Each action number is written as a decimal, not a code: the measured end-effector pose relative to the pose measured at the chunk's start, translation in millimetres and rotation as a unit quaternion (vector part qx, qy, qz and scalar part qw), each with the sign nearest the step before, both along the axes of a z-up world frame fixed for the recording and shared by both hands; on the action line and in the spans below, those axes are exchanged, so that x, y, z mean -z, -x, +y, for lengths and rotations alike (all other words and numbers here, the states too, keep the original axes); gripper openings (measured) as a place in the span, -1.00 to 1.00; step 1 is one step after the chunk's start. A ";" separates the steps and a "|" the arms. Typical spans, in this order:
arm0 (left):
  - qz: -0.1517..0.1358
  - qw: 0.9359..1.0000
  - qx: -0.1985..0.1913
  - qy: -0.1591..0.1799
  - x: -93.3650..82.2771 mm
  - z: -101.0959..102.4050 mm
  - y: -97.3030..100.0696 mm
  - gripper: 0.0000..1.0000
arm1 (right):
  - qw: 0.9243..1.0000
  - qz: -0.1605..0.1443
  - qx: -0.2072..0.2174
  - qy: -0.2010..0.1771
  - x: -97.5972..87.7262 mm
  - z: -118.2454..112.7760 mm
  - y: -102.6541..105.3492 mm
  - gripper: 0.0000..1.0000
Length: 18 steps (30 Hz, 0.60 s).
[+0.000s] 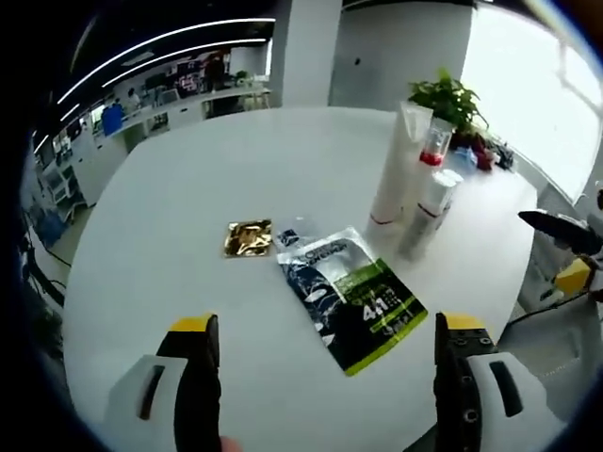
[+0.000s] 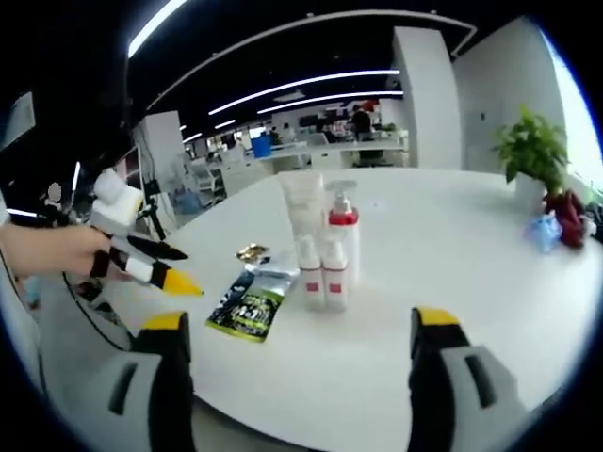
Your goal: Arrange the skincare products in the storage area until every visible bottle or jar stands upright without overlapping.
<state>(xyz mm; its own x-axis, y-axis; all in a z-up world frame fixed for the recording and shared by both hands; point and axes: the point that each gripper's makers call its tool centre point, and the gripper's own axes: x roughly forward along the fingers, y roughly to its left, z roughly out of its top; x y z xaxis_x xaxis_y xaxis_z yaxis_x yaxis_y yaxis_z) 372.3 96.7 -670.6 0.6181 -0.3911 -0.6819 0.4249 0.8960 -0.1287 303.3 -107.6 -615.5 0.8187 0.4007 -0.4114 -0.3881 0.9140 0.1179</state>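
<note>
Both jaws spread wide and held nothing above the white surface (image 1: 188,188).
Nearest my left gripper (image 1: 320,377) lay the dark sachet (image 1: 353,297), long axis running away rightward; beyond, upright bottles (image 2: 325,254) clustered ahead of my right gripper (image 2: 297,377).

My left gripper (image 1: 325,344) sits lower centre, jaws spread wide; my right gripper (image 2: 300,339) likewise. At far left my hand (image 2: 47,250) apparently grips the left tool.

A white round table (image 1: 188,217) carried a standing cluster of skincare bottles (image 2: 325,250) and a tall white tube (image 1: 398,165). Beside them lay a dark sachet (image 1: 353,297) and a gold packet (image 1: 249,237), flat. A potted plant (image 1: 450,99) stood at the far edge.
</note>
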 end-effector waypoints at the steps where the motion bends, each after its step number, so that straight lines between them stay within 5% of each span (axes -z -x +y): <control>1: 0.002 1.000 -0.002 0.002 1.1 -1.8 -3.2 0.84 | 1.000 0.000 0.001 0.000 0.3 -0.2 -0.2 0.94; 18: 0.001 1.000 -0.011 -0.009 21.7 -34.9 -80.0 0.40 | 1.000 0.009 0.016 0.006 6.4 -3.8 -2.4 0.92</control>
